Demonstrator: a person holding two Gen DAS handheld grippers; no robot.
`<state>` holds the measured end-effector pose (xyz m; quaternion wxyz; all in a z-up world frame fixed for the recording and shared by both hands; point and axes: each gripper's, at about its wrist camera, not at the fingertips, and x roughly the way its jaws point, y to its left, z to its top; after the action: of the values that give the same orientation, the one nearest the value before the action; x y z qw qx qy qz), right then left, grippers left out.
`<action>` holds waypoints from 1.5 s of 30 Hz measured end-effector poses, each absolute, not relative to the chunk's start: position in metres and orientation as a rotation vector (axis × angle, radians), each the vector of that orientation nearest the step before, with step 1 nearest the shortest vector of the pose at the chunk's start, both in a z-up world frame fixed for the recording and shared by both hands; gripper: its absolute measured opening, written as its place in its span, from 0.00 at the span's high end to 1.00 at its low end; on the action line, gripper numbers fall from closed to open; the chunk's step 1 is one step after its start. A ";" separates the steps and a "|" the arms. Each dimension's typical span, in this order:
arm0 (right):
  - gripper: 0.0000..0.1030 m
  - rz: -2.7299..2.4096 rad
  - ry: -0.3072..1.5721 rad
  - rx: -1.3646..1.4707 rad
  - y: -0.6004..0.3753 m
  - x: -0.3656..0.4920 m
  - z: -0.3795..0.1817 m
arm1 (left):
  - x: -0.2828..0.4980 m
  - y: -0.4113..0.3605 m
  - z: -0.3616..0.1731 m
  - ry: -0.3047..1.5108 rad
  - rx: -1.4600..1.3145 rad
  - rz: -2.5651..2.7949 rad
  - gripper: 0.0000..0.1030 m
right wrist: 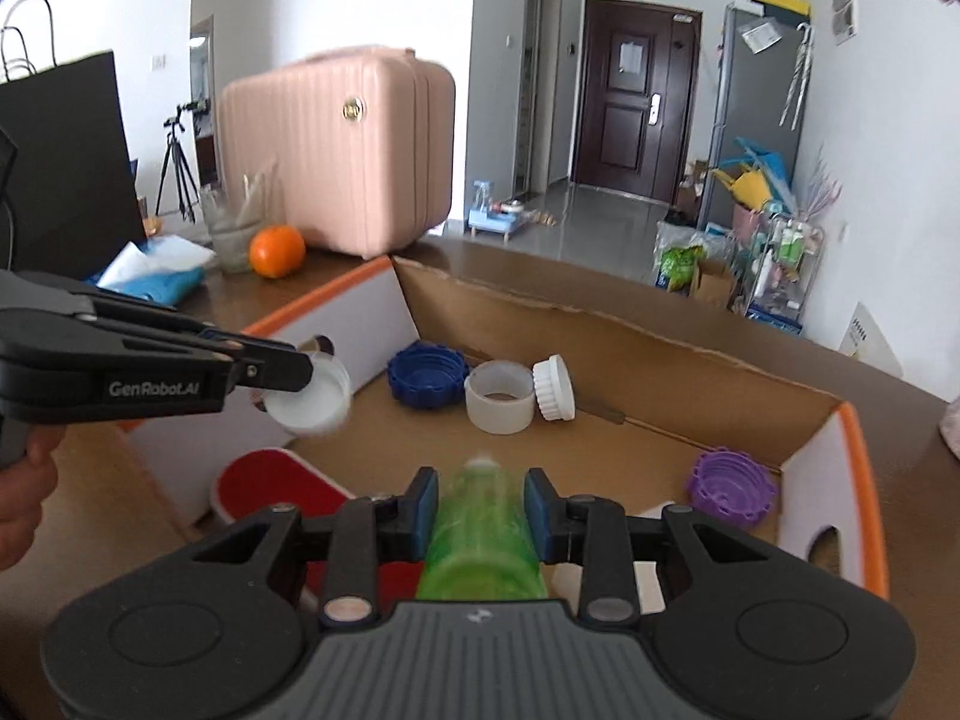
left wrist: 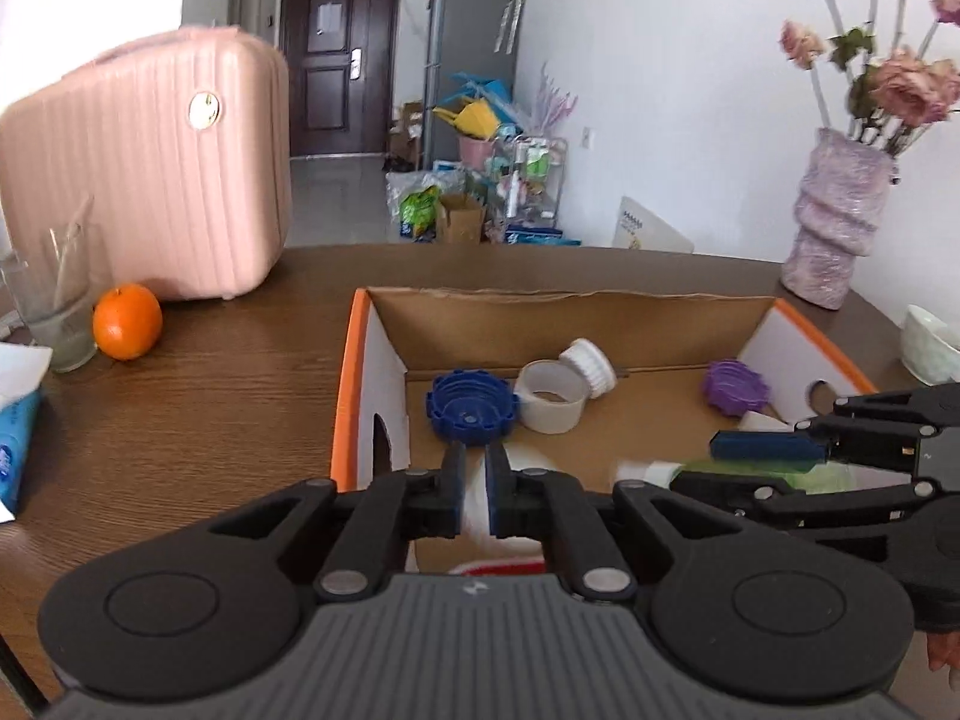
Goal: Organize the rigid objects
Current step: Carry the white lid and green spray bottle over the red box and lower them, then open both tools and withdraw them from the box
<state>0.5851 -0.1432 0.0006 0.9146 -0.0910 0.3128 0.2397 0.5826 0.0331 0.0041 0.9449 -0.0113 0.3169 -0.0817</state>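
Gripping a white cap [right wrist: 312,396] by its rim, the left gripper [left wrist: 475,492] hangs over the cardboard box [right wrist: 600,324] on the table [left wrist: 210,372]. Right gripper [right wrist: 480,507] fingers clamp a green bottle [right wrist: 480,540] above the box, where blue cap [right wrist: 427,381] and purple cap [right wrist: 729,495] lie.

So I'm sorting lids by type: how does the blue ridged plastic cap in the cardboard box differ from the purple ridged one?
The blue ridged plastic cap sits near the far left corner of the cardboard box, touching the white tape roll; the purple ridged plastic cap lies alone by the right wall. Blue looks somewhat wider than purple. Both lie open side up, with notched rims.
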 end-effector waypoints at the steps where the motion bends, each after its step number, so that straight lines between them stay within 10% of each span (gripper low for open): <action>1: 0.79 0.501 0.641 -0.182 -0.142 0.590 -0.002 | 0.587 0.031 0.000 0.652 -0.010 -0.173 0.92; 7: 0.69 0.485 0.593 -0.101 -0.151 0.598 -0.013 | 0.587 0.025 -0.006 0.629 0.017 -0.187 0.55; 17: 0.61 0.431 0.525 -0.012 -0.177 0.574 0.013 | 0.550 0.047 0.032 0.519 -0.042 -0.140 0.33; 45: 0.31 0.300 0.442 -0.021 -0.215 0.269 0.040 | 0.238 0.060 0.035 0.440 0.025 -0.095 0.03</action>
<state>0.2686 -0.2152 0.0401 0.9645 -0.0106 0.2184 0.1481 0.2381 0.0598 0.0355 0.9747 0.0124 0.2182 -0.0470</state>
